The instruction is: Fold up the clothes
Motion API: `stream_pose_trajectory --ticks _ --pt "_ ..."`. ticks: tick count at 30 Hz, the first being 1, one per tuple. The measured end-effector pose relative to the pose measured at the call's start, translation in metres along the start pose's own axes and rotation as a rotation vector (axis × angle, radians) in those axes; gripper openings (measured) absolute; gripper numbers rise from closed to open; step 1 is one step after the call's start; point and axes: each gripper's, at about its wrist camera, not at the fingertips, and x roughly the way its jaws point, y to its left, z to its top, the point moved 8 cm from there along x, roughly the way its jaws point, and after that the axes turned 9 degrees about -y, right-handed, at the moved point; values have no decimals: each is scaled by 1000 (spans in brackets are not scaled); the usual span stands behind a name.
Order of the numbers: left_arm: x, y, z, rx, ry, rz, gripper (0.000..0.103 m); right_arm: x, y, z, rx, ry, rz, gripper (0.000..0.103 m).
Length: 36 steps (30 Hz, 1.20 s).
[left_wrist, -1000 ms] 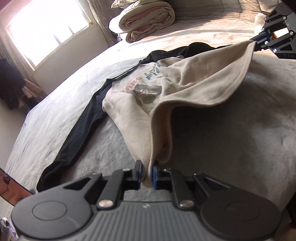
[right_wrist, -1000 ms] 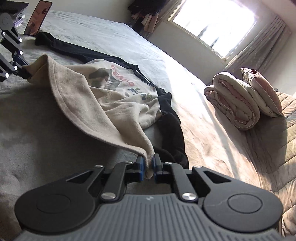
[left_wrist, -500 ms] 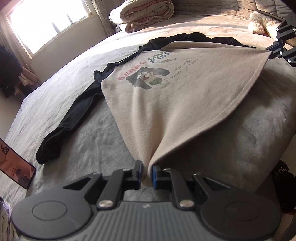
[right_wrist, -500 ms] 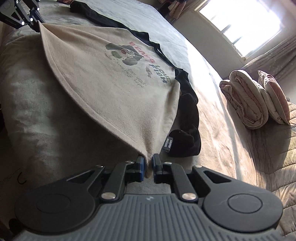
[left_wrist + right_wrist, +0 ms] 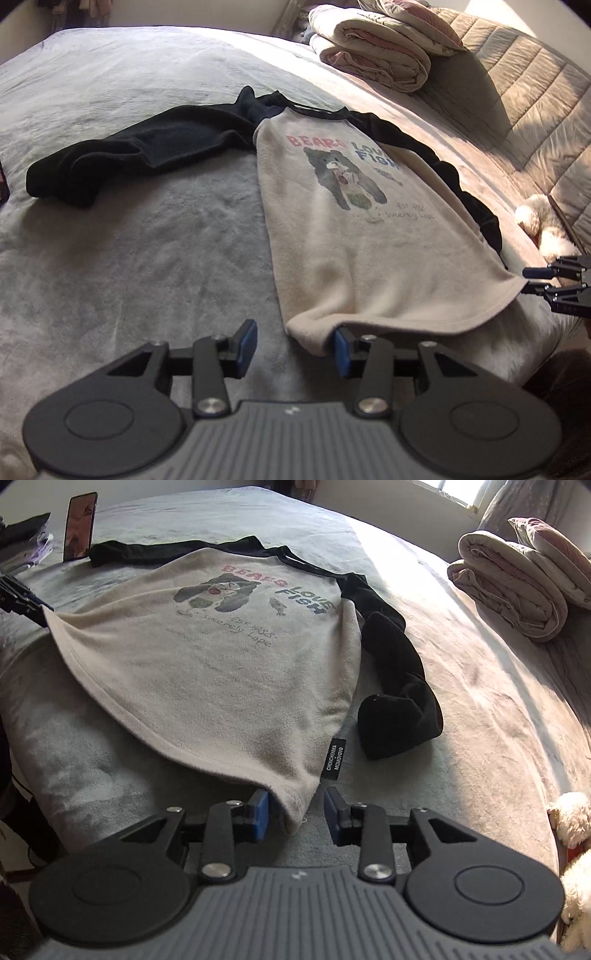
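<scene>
Sweatshirt spread print-up on the bed, cream body flat, hem toward both cameras. Left sleeve stretched out sideways, right sleeve bunched along the body edge with its cuff curled.

Left claw opening: hem corner touching the right-hand pad only, nothing pinched, other pad clear over bare bedding. Right claw opening too: other hem corner drooping between the pads, resting against the left-hand one, no clamp visible.

Risks from here:
- Fleece snagging on a pad during pull-back, dragging that corner and skewing the hem. Cause: cloth touching a pad at both claws, not fully free.
- Hem corners curled under rather than flat, so next fold likely uneven.
- Bunched right sleeve giving a lumpy fold if not straightened first.
- Soft bedding giving way under a press, making a clean re-pinch of a single layer harder; could grab the cover along with the shirt.
- Phone propped near the left cuff, plush toy near the right claw: possible knocks on a wide sleeve sweep.
</scene>
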Motion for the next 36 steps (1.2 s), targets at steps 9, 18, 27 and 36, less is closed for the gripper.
stream_pose_trajectory --ticks 9,18,27,36 --pt "40 16 36 -106 63 -148 48 10 -11 35 161 57 180 42" --pt "40 17 41 -34 46 -186 48 25 -22 54 228 7 212 43" --pt "35 -23 1 94 176 -314 48 54 45 38 173 80 380 43" --pt "-10 -38 -38 110 228 -440 49 10 58 8 106 121 389 42"
